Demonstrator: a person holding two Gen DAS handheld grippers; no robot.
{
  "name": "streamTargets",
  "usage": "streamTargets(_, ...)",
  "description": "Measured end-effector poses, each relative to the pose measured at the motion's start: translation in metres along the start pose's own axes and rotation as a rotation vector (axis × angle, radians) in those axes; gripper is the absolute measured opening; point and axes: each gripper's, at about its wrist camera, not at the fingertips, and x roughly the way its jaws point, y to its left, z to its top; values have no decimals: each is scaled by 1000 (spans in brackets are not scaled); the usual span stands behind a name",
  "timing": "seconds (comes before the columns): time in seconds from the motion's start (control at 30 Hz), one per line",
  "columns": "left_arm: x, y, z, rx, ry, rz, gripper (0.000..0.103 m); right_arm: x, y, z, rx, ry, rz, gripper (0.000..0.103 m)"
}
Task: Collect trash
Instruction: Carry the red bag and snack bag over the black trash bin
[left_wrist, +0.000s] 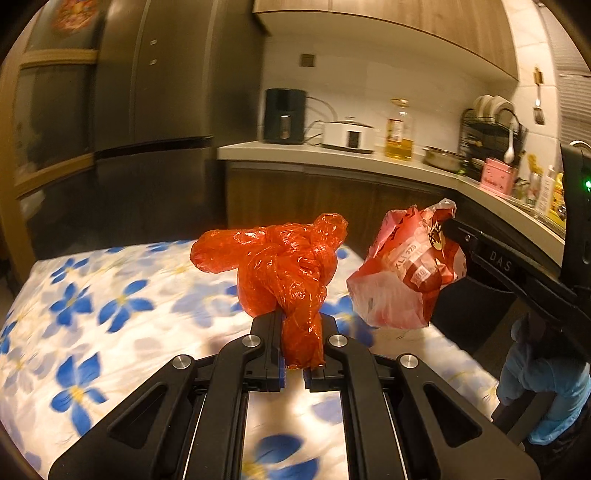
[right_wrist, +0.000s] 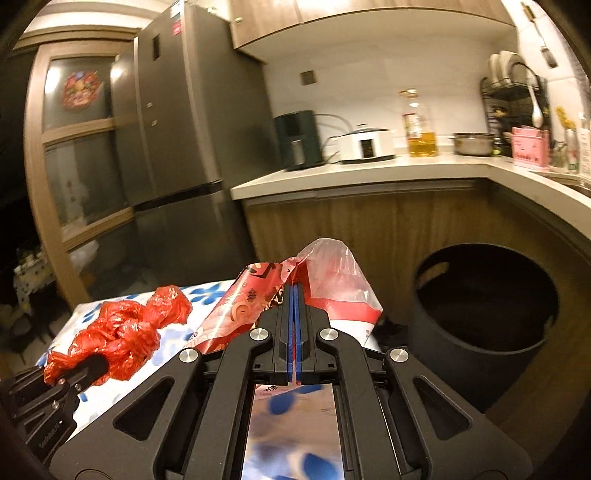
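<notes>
I had the left tool (left_wrist: 295, 332) clamped on the knotted red bag (left_wrist: 280, 266), the right tool (right_wrist: 294, 325) pinching the printed wrapper (right_wrist: 325, 288); bin (right_wrist: 484, 306) sat ahead-right, so I'd release directly over its mouth.

Premises: a home kitchen. A tall grey refrigerator (right_wrist: 177, 122) stands beside an L-shaped worktop (right_wrist: 369, 173) over wood-fronted base cabinets (right_wrist: 369, 229), with wall cupboards (left_wrist: 406, 22) above. On the worktop: a dark air fryer (right_wrist: 297, 138), a white electric cooker (right_wrist: 365, 144), a bottle of cooking oil (right_wrist: 421, 125), a steel pot (right_wrist: 472, 144) and a dish rack (right_wrist: 513, 88) holding plates. A table under a blue-flowered cloth (left_wrist: 110, 295) and a black bin (right_wrist: 484, 310) occupy the floor space.
</notes>
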Motion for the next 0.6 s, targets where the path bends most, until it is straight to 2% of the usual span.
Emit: streamTargets(0.6, 45, -132, 51, 121, -78, -209, 6, -36, -112, 18, 49, -80, -218, 1)
